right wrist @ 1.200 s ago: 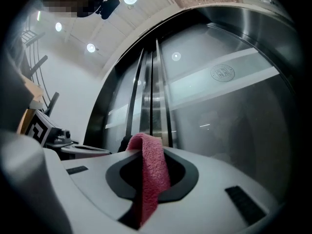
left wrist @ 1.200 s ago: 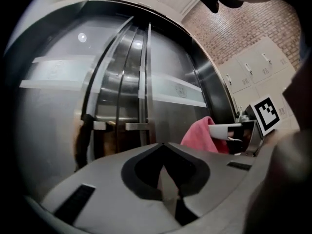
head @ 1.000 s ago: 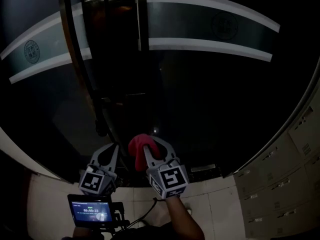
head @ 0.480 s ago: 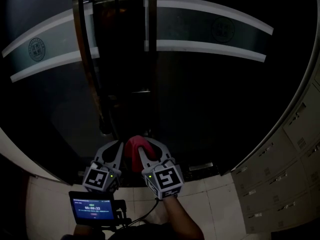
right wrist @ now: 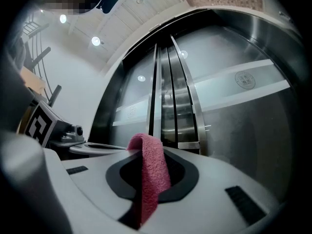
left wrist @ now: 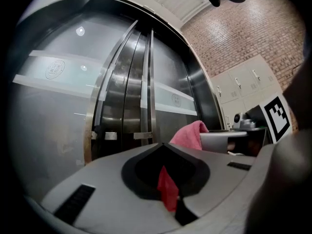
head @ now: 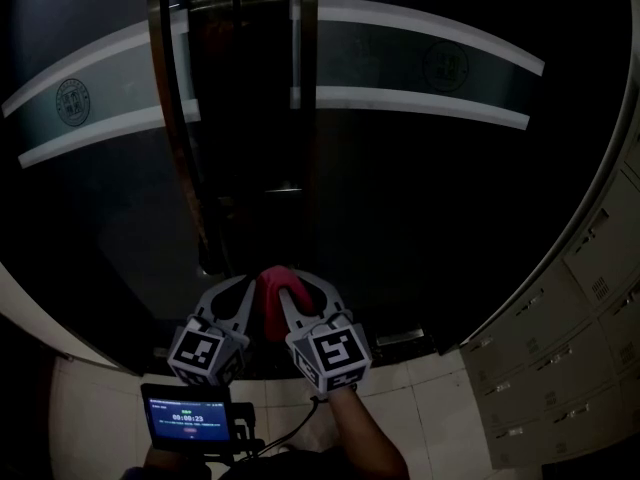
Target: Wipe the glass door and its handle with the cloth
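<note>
Dark glass door [head: 440,208], folded pink cloth [head: 276,290]

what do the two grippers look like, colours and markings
The left gripper and right gripper both have curved light grey tongs with black inner linings. Each carries a cube with black-and-white square markers. A small lit screen sits below the left one, trailing a thin cable.

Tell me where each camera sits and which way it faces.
Head view: on the person's head, steeply down at the glass door; left gripper, right gripper, forearm show.
Left gripper view: rides the left gripper, looks along shut jaws nipping a red scrap, towards the handle.
Right gripper view: rides the right gripper, jaws shut on the pink cloth, facing the door.
Shared: door and pink cloth.
</note>
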Motion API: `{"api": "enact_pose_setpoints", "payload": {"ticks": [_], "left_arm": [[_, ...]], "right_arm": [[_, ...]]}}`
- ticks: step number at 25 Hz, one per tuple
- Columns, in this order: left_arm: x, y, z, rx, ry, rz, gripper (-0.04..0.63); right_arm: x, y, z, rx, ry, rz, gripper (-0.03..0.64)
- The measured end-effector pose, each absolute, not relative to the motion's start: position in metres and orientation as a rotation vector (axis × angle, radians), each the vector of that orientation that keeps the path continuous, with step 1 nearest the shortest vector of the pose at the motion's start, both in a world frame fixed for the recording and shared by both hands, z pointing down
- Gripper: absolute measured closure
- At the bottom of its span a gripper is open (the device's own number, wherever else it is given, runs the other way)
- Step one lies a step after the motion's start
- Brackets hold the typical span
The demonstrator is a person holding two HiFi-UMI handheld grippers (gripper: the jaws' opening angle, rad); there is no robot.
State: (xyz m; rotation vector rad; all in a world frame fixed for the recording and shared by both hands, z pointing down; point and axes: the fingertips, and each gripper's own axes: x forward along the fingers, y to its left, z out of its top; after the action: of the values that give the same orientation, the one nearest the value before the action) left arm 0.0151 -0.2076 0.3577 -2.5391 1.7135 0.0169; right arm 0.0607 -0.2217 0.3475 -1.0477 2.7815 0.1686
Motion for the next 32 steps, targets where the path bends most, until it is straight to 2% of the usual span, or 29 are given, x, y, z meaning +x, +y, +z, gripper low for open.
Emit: {"api": "enact_pose_setpoints", "payload": {"ticks": [9,18,24,27,32], "left_arm": [[0.029,-0.265,0.299,-2.601,1.567,0.117,0.586],[0.025,-0.332,0.138,-2.51,1.466,0.283,0.586],[0.037,-0.357,0.089,-2.512,1.433,0.318,0.586],[0.037,-0.367,0.091,-2.476,1.459,0.305,0.586],[0.041,-0.378,0.113,-2.468,1.491,0.279,0.586]], "right_arm": [[0.062,-0.28,0.248,-0.97,2.776,0.326,0.584],[0.064,-0.353,0.074,-0.88,2.712,0.624,0.584],[0.07,-0.382,-0.024,-0.854,2.638,0.75,0.584],[0.078,-0.392,-0.03,-0.861,2.619,0.779,0.584],[0.081,-0.404,0.021,-0.829,2.642,0.738,0.584]]}}
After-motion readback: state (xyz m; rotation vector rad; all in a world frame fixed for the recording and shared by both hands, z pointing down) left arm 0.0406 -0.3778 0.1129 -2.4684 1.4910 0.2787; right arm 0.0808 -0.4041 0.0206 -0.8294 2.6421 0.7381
